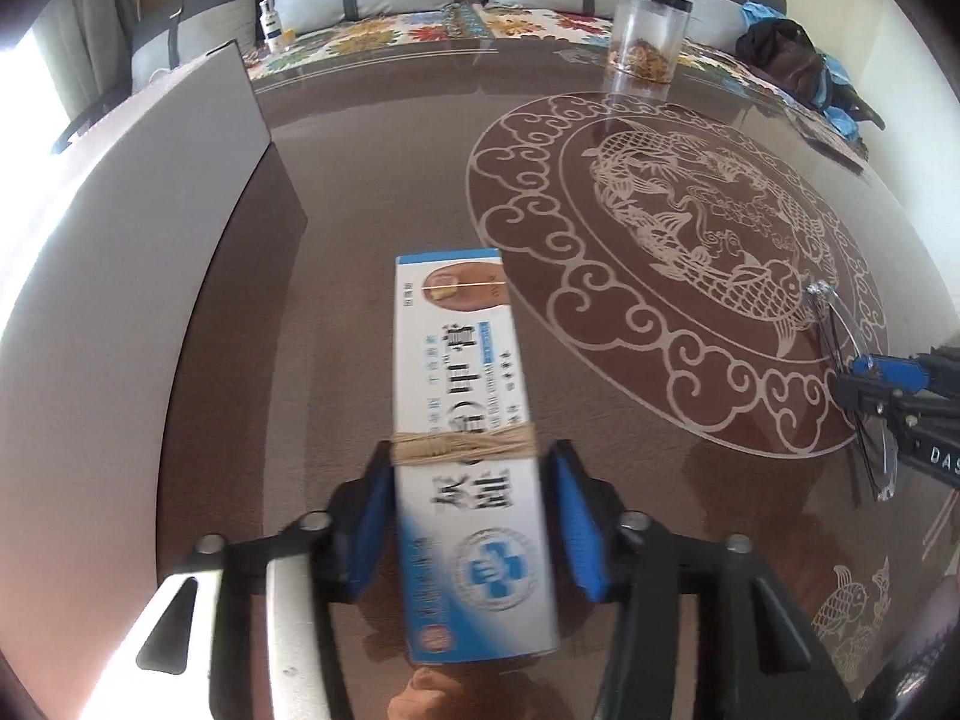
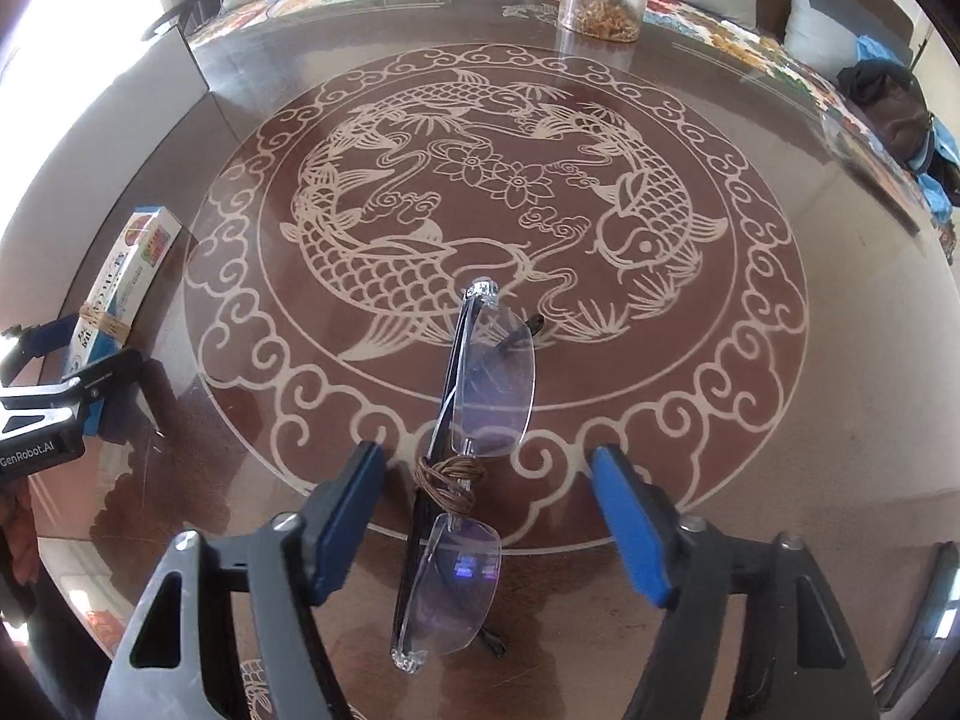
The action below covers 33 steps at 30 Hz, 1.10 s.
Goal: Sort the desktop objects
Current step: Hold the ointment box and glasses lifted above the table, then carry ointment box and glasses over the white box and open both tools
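The blue-and-white box (image 1: 462, 360), banded with twine, lies lengthwise away from the camera, its near end clamped in the left gripper (image 1: 474, 459). The folded glasses (image 2: 492, 384) lie on the table (image 2: 810, 360), long axis between the right gripper's (image 2: 486, 468) parted pads, untouched. A grey panel (image 1: 150, 210) flanks the box; the jar (image 1: 648, 30) stands well apart at the far edge.

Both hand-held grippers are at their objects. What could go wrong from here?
1. The rimless folded glasses sit between the right hand-held gripper's open pads. Closing may press a bare lens or skid them across the glossy glass tabletop.
2. The left hand-held gripper holds the long white-and-blue carton near one end, so it might pivot or slip.
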Each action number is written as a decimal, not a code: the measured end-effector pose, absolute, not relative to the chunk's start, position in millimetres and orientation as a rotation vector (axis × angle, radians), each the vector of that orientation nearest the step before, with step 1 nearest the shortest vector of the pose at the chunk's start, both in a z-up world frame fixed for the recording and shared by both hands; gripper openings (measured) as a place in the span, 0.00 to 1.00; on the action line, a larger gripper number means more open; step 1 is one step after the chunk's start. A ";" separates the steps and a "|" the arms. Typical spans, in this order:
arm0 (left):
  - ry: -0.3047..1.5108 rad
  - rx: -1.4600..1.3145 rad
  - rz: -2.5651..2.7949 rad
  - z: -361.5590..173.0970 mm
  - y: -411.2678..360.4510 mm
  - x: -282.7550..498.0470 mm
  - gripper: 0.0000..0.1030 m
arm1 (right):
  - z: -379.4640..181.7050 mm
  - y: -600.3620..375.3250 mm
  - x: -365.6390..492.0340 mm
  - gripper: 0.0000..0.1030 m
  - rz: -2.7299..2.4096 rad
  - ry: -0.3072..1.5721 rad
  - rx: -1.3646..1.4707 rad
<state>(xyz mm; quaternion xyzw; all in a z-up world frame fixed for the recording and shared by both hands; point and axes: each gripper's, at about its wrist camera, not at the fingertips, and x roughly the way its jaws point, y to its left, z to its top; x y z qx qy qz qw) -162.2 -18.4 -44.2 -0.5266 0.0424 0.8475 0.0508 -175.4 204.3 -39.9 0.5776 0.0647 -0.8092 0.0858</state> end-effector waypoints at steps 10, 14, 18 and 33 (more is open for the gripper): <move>-0.123 -1.310 2.653 30.2 -54.1 -120.5 0.42 | 16.9 172.7 -157.9 0.13 -2.388 0.308 1.647; -0.176 -1.195 2.730 87.0 -104.2 -104.4 0.42 | 66.1 130.0 -161.9 0.13 -2.387 0.268 1.502; -0.206 -1.176 2.851 125.7 -177.3 -93.5 0.42 | 115.8 56.6 -160.0 0.13 -2.335 0.208 1.329; -0.350 -1.671 3.013 51.4 -352.8 -55.3 0.52 | 71.3 -224.3 -79.5 0.35 -1.881 0.218 1.294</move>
